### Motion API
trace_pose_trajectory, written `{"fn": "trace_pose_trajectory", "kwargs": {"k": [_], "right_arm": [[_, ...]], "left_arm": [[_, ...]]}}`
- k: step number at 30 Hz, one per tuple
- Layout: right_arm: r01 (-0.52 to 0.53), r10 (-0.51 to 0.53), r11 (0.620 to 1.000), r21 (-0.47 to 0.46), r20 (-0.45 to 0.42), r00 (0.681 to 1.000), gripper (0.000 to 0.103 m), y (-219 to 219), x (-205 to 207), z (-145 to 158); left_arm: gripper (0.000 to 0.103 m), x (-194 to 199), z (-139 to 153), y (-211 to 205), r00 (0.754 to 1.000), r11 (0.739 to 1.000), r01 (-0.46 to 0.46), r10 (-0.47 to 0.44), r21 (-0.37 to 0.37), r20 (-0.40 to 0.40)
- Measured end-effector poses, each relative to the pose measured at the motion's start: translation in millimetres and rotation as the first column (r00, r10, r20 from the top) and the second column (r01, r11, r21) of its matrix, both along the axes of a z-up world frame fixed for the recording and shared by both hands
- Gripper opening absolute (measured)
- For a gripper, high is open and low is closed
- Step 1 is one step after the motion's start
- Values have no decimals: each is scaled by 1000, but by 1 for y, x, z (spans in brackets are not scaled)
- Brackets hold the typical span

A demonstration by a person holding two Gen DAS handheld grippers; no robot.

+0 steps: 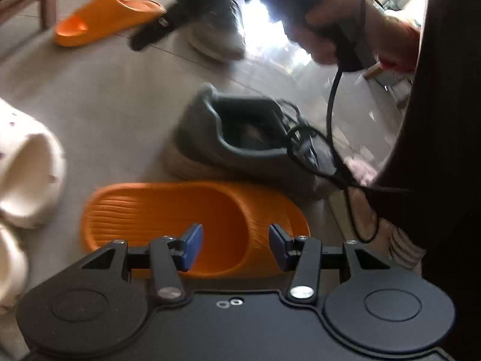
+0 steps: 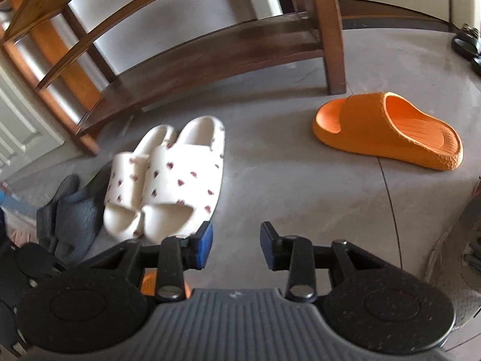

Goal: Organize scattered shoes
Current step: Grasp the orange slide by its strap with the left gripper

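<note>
My left gripper (image 1: pixel 236 245) is open, its blue pads just above an orange slide (image 1: pixel 186 219) on the floor, not gripping it. A grey sneaker (image 1: pixel 240 141) lies just beyond that slide. A second orange slide (image 1: pixel 105 19) lies farther off at upper left; it also shows in the right wrist view (image 2: pixel 387 129). My right gripper (image 2: pixel 236 245) is open and empty above bare floor; it appears blurred in the left wrist view (image 1: pixel 186 15). A pair of white slides with red hearts (image 2: pixel 168 177) lies left of the right gripper, and at the left edge of the left wrist view (image 1: pixel 27 174).
A wooden shoe rack (image 2: pixel 180 51) stands against the wall behind the white slides. Dark grey slippers (image 2: pixel 72 207) lie left of the white pair. A light sneaker (image 1: pixel 216 42) sits far off. A black cable (image 1: pixel 330 114) hangs over the grey sneaker. The person's leg (image 1: pixel 445 120) fills the right.
</note>
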State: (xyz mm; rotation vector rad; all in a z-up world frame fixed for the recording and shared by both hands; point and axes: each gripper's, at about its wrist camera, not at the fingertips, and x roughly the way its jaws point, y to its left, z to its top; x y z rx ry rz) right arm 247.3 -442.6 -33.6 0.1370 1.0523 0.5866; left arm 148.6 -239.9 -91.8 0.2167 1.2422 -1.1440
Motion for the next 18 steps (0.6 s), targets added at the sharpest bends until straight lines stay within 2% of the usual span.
{"fn": "trace_pose_trajectory", "kwargs": {"k": [1,5,7,8,12,18], "right_arm": [[5,-5,1000,2,-2,1000,42,2,-1,-1],[54,-54,999,8,-1,999,46,-8,-11,1],[68,-68,998,0,-2,998,47,-11,-14,1],[82,-82,997,-6,-3,997,47,-15,-16,1],[118,-118,993,-27,19,993,47,-29,-22,5],[188,-187,981,-55,22,982,48,-51,-21,2]], "left_arm": [[48,0,-5,-5,1000,1000,3,-3,0,-16],[44,-3,-13,-22,999,999,41,-41,18,7],[35,-2,-16,-28,999,999,36,-36,14,-6],[30,-2,-16,-32,1000,1000,28,-28,9,3],[30,-1,-17,-45,999,1000,2,-1,-13,43],[28,11,-8,-72,987,998,32,-23,-54,158]]}}
